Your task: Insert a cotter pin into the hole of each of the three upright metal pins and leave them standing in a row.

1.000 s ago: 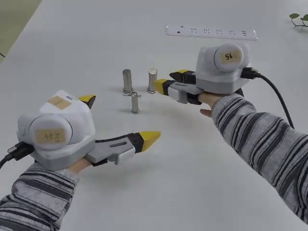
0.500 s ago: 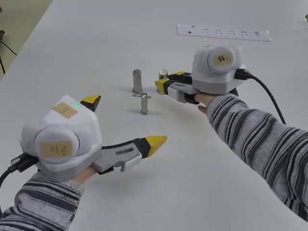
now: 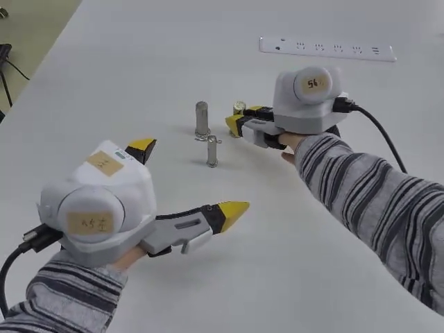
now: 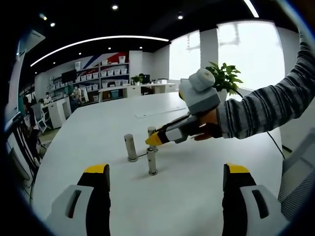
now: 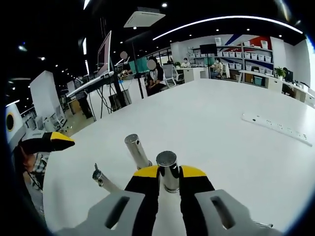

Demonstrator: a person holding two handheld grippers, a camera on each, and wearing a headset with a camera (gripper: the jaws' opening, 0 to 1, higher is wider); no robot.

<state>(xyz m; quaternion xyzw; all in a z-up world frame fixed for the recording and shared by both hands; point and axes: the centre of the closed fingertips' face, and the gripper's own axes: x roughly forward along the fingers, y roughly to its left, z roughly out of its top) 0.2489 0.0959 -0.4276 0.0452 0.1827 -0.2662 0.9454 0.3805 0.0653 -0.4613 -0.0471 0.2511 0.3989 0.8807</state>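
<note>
Three upright metal pins stand mid-table. The left pin (image 3: 202, 119) (image 4: 130, 147) (image 5: 136, 149) is bare. The front pin (image 3: 212, 152) (image 4: 152, 161) (image 5: 102, 179) carries a cotter pin (image 3: 212, 140) across its top. My right gripper (image 3: 243, 116) (image 5: 170, 174) (image 4: 156, 139) is shut on the rear right pin (image 3: 239, 107) (image 5: 167, 163), which stays upright between the yellow jaws. Nearer me and to the left, my left gripper (image 3: 189, 177) (image 4: 167, 174) is open and holds nothing, well short of the pins.
A white power strip (image 3: 327, 48) (image 5: 275, 127) lies at the far right of the white table (image 3: 277, 229). A black cable (image 3: 378, 135) runs from the right gripper. A potted plant (image 4: 224, 78) stands behind it in the left gripper view.
The right gripper has moved left onto the rear right pin and shut on it. The left gripper has stayed open. The head camera has shifted.
</note>
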